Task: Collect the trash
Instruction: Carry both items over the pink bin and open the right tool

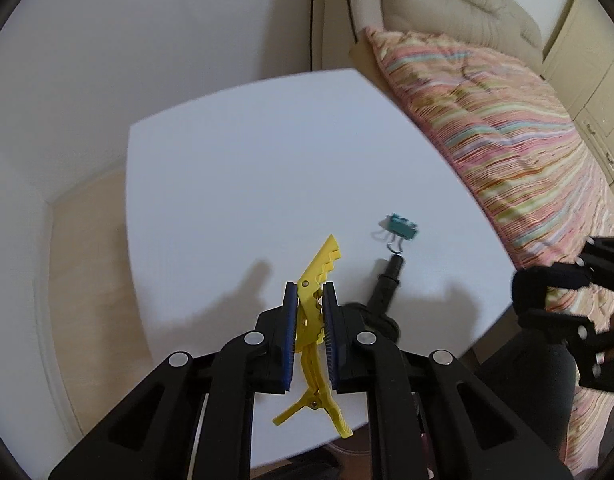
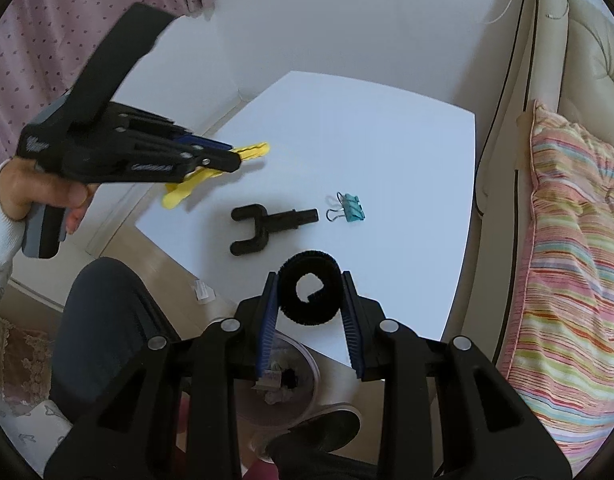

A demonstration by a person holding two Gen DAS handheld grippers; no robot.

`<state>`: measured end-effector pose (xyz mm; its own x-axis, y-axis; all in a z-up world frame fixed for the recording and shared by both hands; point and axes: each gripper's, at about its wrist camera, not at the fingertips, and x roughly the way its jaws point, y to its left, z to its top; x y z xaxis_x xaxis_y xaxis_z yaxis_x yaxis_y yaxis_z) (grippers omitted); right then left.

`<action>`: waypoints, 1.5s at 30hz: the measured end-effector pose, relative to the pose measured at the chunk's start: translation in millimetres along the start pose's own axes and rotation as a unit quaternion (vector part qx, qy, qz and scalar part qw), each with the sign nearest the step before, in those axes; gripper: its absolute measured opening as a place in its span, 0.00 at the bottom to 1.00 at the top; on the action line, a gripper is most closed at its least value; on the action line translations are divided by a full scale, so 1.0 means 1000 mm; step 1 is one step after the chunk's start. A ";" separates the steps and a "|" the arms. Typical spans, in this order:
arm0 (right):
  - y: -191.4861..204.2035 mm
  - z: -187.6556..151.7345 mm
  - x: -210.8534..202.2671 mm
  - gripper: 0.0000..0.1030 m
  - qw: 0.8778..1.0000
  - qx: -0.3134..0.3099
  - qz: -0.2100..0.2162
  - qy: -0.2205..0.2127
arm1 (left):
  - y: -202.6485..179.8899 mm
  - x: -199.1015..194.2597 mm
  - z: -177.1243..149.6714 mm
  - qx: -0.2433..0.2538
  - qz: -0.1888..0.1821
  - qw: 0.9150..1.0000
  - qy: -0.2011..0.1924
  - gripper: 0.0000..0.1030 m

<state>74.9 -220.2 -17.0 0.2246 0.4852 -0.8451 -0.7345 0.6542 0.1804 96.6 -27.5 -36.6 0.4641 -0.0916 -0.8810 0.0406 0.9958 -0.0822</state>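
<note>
My left gripper is shut on a yellow toothed hair clip and holds it above the white table; it also shows in the right wrist view with the clip. My right gripper is shut on a black coiled strap roll over the table's near edge. A black forked plastic part and a teal binder clip lie on the table; the clip and the part also show in the left wrist view.
A clear round bin holding crumpled scraps stands on the floor below my right gripper. A bed with a striped quilt runs along the table's right side. The person's leg is at the table's near left.
</note>
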 end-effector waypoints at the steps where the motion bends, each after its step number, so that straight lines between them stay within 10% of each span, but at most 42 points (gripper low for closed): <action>1: 0.002 0.000 -0.003 0.29 1.000 -0.002 0.000 -0.002 | -0.001 -0.006 -0.002 0.000 0.000 1.000 -0.008 0.12; 15: 0.027 -0.016 -0.036 0.29 0.999 -0.018 0.010 -0.027 | -0.033 -0.066 -0.059 0.009 -0.028 0.996 -0.086 0.12; 45: 0.081 -0.074 -0.021 0.29 0.999 -0.039 0.036 0.011 | -0.061 -0.075 -0.142 0.010 -0.035 0.995 -0.094 0.12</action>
<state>-36.2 -220.4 -21.8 0.1569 0.5159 -0.8422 -0.7961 0.5707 0.2013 -66.9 -82.0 -31.6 0.6172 -0.1613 -0.7701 0.0954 0.9869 -0.1303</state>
